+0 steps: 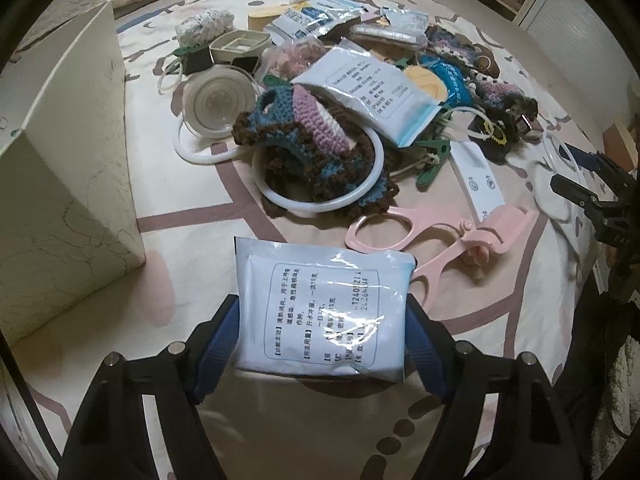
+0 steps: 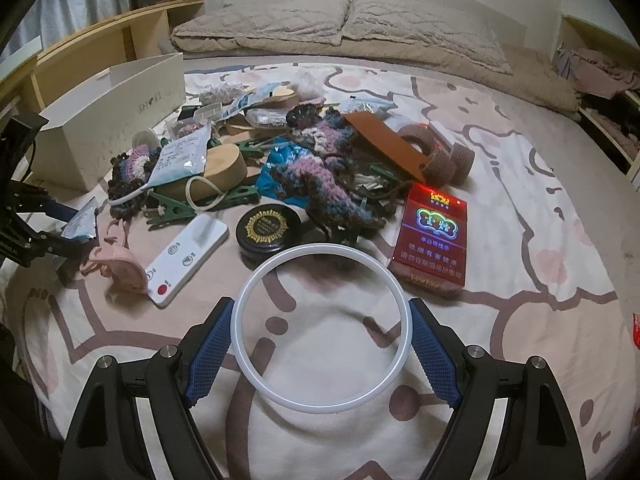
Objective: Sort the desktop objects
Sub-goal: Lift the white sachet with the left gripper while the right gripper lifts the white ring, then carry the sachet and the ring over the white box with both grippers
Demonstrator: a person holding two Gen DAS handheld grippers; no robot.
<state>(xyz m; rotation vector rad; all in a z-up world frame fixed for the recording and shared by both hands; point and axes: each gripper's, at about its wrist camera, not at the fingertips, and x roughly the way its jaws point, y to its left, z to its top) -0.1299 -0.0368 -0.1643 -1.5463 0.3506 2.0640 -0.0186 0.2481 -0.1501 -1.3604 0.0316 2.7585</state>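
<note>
A white foil sachet printed with a framed block of black text (image 1: pixel 322 312) is clamped by its two side edges between the blue-padded fingers of the left gripper (image 1: pixel 320 336), so that its printed face stays flat and readable above the bedsheet (image 1: pixel 192 208). An open cream cardboard box (image 1: pixel 68 184) stands at about nine o'clock from it, judged to be the container into which sorted things are dropped. At twelve o'clock lies the unsorted heap, fronted by a crocheted piece in blue, pink and brown yarn (image 1: pixel 304 140), with pink plastic scissors (image 1: pixel 424 236) at two o'clock. A thin white plastic ring (image 2: pixel 322 328) is gripped across its width between the fingers of the right gripper (image 2: pixel 320 348), a hold that suits so slim a rim. A red cigarette carton (image 2: pixel 430 240) lies at one o'clock from the ring.
</note>
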